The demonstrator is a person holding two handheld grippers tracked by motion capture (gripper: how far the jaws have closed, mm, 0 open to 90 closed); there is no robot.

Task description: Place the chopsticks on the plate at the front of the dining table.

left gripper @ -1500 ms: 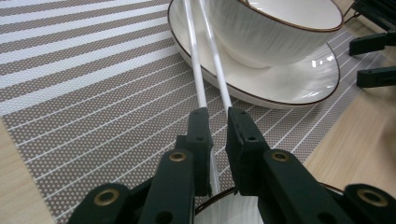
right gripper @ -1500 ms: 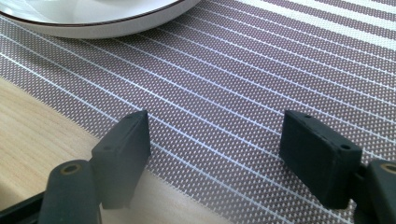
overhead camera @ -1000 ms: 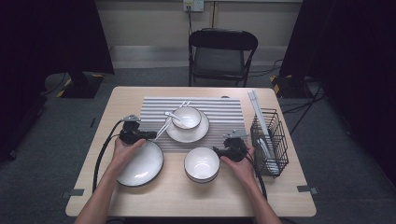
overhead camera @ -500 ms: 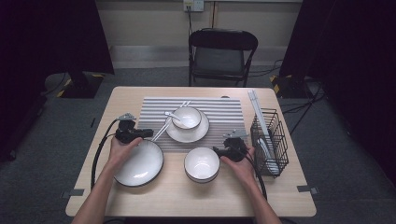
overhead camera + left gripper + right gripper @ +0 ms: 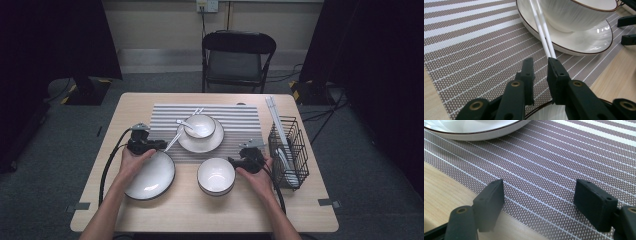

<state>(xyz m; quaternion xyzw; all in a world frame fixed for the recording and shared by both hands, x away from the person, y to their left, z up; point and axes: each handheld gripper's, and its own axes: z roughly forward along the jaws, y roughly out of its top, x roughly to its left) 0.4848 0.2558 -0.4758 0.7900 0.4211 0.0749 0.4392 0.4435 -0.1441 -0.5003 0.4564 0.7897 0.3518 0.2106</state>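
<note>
A pair of white chopsticks (image 5: 173,140) (image 5: 541,30) leans on the rim of a white saucer (image 5: 190,143) (image 5: 584,42) that carries a small bowl (image 5: 201,125) and a spoon (image 5: 183,123). My left gripper (image 5: 161,145) (image 5: 540,62) hovers low over the striped placemat (image 5: 235,120), its jaws a narrow gap apart. The near ends of the chopsticks lie just ahead of its right jaw, and nothing sits between the jaws. My right gripper (image 5: 235,162) (image 5: 541,188) is wide open over the mat's near edge, beside a white bowl (image 5: 216,176).
A large white plate (image 5: 150,175) lies under my left hand at the table's front left. A black wire rack (image 5: 290,150) with utensils stands at the right edge. A folding chair (image 5: 237,55) stands behind the wooden table (image 5: 300,210).
The left gripper has shifted slightly by the chopstick ends. The right gripper and the dishes have stayed put.
</note>
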